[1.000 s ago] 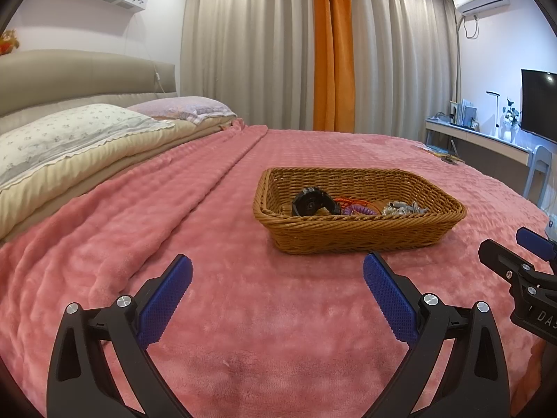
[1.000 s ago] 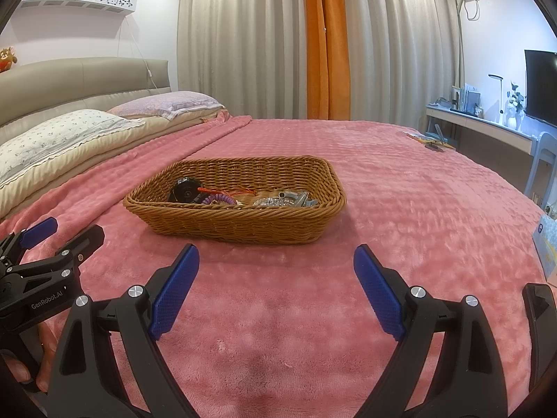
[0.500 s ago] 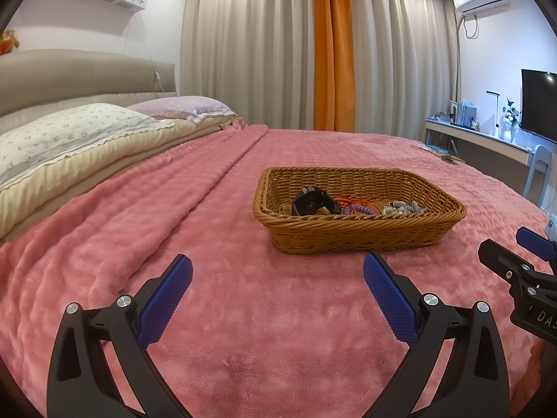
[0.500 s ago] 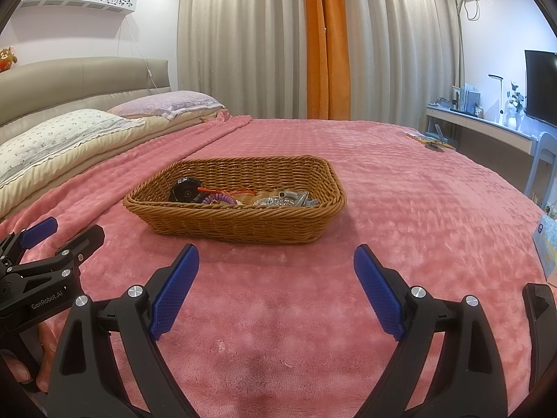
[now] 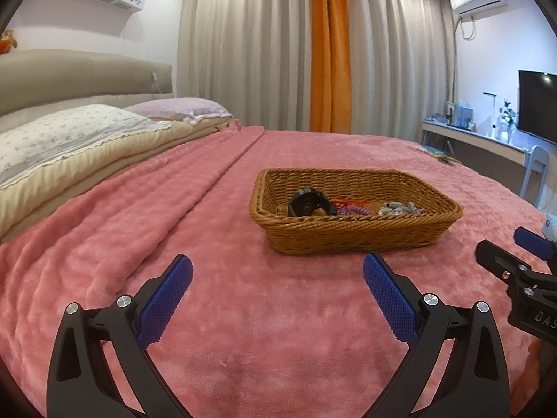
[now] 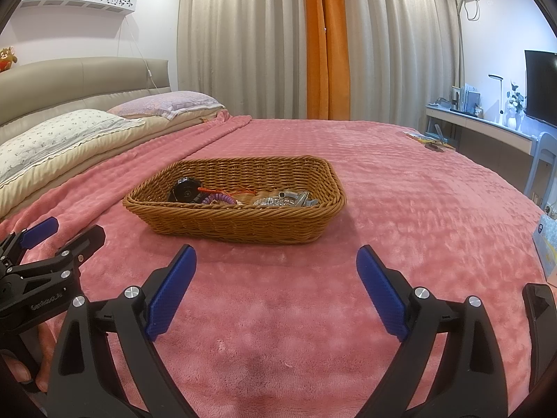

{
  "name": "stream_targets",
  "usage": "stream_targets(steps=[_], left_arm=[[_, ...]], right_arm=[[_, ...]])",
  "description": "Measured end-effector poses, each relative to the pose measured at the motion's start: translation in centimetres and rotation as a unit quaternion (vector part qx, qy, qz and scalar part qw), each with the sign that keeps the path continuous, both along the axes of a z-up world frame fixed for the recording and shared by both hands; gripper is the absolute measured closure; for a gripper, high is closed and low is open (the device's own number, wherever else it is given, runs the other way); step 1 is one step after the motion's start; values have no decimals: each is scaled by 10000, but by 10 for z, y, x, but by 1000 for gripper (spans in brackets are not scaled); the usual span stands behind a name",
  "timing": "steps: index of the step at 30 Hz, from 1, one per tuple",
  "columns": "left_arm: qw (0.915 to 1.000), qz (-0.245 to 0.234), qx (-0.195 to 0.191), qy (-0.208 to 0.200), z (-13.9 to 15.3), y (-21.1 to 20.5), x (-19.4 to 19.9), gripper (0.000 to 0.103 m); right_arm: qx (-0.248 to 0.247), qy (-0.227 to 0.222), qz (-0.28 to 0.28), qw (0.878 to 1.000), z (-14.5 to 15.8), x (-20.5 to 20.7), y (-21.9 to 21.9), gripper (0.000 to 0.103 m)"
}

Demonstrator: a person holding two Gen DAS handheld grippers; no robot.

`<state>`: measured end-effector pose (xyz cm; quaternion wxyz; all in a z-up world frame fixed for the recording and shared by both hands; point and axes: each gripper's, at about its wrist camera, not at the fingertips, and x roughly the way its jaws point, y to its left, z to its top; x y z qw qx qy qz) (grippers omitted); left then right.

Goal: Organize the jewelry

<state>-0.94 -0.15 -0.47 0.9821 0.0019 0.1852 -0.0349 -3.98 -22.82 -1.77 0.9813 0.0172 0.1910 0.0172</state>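
A wicker basket (image 5: 348, 237) (image 6: 243, 224) stands on the pink bed cover (image 5: 243, 313). Inside lie a black round watch (image 5: 306, 203) (image 6: 184, 191), a purple coiled band (image 5: 353, 210) (image 6: 217, 199) with an orange cord, and a pile of silver jewelry (image 5: 400, 208) (image 6: 282, 200). My left gripper (image 5: 277, 270) is open and empty, a short way in front of the basket and left of it. My right gripper (image 6: 276, 261) is open and empty, just in front of the basket. Each gripper shows at the edge of the other's view.
Pillows (image 5: 69, 132) and a padded headboard line the left side. Curtains (image 5: 313, 48) hang behind the bed. A desk (image 5: 480, 142) with a lamp, a plant and a TV stands at the right. A tissue box (image 6: 546, 244) lies at the bed's right edge.
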Motion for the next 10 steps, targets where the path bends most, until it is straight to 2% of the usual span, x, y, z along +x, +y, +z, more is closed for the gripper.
stream_targets(steps=[4,10], left_arm=[[10000,23,37,66,-3,-2,0,8],[9993,90,-213,281,-4,8,6,8]], right_arm=[[-1,-3,-3,10000,0,0,0,14],[3,1,-3,10000,0,0,0,14]])
